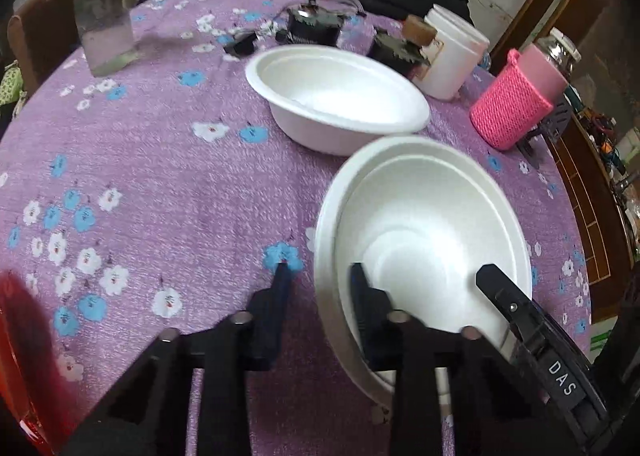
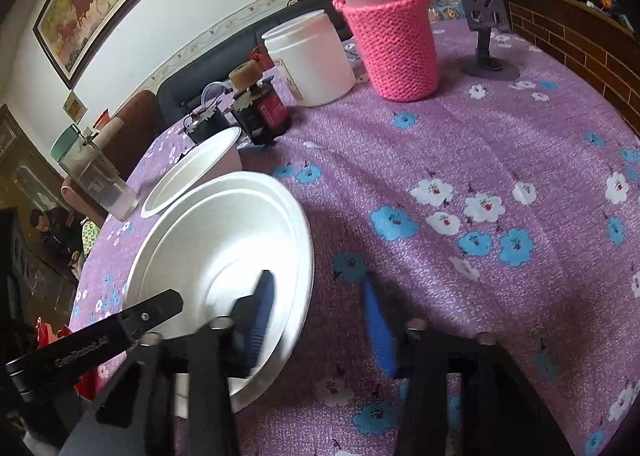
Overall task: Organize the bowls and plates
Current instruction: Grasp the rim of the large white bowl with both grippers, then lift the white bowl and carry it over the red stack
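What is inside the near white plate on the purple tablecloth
A white bowl sits nested in the plate, empty apart from finger tips of both hand-held grippers reaching over it. The plate's floor beneath the bowl is covered.

So the bowl (image 1: 432, 240) sits nested in the plate (image 1: 326, 256) on the table (image 1: 160, 176). Just behind the plate there's a second bowl (image 1: 340, 96). The tub (image 1: 452, 52) and the sleeved bottle (image 1: 516, 100) are further back behind that.

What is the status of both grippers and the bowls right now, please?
Left gripper and right gripper open, each straddling the nested bowls' rim. Single bowl sits behind, apart. Nothing in the way.
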The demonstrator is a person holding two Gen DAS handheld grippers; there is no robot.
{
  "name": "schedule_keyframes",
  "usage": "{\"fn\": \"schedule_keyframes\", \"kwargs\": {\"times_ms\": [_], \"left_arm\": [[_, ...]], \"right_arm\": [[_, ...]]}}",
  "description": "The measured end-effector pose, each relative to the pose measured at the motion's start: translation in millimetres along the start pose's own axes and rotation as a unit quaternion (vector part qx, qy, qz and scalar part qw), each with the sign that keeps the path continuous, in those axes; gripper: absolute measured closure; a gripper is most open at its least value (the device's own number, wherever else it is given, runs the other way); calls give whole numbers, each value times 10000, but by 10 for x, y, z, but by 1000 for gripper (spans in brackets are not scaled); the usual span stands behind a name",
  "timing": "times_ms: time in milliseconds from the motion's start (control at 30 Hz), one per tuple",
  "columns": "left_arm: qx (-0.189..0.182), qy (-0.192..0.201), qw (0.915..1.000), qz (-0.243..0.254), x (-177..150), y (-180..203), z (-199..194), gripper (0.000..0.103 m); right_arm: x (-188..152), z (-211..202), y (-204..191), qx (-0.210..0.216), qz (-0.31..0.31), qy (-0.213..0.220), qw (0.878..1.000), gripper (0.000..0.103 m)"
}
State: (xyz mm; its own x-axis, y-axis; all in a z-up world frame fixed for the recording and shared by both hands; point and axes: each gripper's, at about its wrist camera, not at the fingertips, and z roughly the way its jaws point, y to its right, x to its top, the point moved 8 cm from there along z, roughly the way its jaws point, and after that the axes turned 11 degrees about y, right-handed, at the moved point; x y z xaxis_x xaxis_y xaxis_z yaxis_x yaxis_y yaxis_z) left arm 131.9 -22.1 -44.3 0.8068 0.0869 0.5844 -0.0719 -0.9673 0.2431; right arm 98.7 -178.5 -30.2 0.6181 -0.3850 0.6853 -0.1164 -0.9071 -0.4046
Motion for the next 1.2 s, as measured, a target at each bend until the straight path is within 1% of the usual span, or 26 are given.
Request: {"fn": "schedule_keyframes", "kwargs": {"times_ms": [33, 100, 200, 233, 267, 400, 633, 767, 833, 967, 1033, 1067, 1200], "left_arm": [[-21, -15, 10000, 6, -12, 6, 8, 81], [-2, 6, 10000, 68, -24, 22, 0, 83], [20, 18, 9998, 173, -60, 50, -23, 84], [-4, 10, 9998, 202, -79, 63, -37, 85], [-23, 3, 9998, 219, -99, 70, -48, 88], [-25, 11, 9997, 261, -169, 70, -147, 88], [55, 235, 9997, 87, -220, -101, -405, 88], [207, 495, 9985, 75, -241, -206, -651, 88], [222, 598, 9980, 49, -240, -248, -758, 88], [259, 823, 9963, 61, -250, -379, -1095, 88], [387, 1032, 9937, 185, -241, -421, -1281, 88], [493, 1208, 9911, 282, -234, -453, -1427, 88], [678, 1532, 9851, 381, -234, -591, -1802, 88]], "right_arm": [[-4, 0, -8, 33, 17, -5, 10000, 68], [-15, -2, -44, 137, 25, -40, 9999, 79], [-40, -10, -97, 221, -8, -80, 9997, 88], [-47, -13, -108, 236, -14, -85, 9997, 89], [-48, -13, -117, 250, -12, -86, 9996, 89], [-50, -55, -168, 335, -45, -45, 9994, 91], [-132, -158, -387, 626, -282, -14, 9976, 91], [-180, -258, -563, 826, -425, 41, 9957, 91], [-182, -344, -676, 926, -473, 108, 9945, 91], [-200, -556, -906, 1098, -574, 250, 9920, 90], [-238, -644, -1022, 1211, -570, 262, 9907, 90], [-260, -699, -1110, 1294, -577, 268, 9895, 90], [-307, -855, -1389, 1553, -626, 265, 9855, 90]]}}
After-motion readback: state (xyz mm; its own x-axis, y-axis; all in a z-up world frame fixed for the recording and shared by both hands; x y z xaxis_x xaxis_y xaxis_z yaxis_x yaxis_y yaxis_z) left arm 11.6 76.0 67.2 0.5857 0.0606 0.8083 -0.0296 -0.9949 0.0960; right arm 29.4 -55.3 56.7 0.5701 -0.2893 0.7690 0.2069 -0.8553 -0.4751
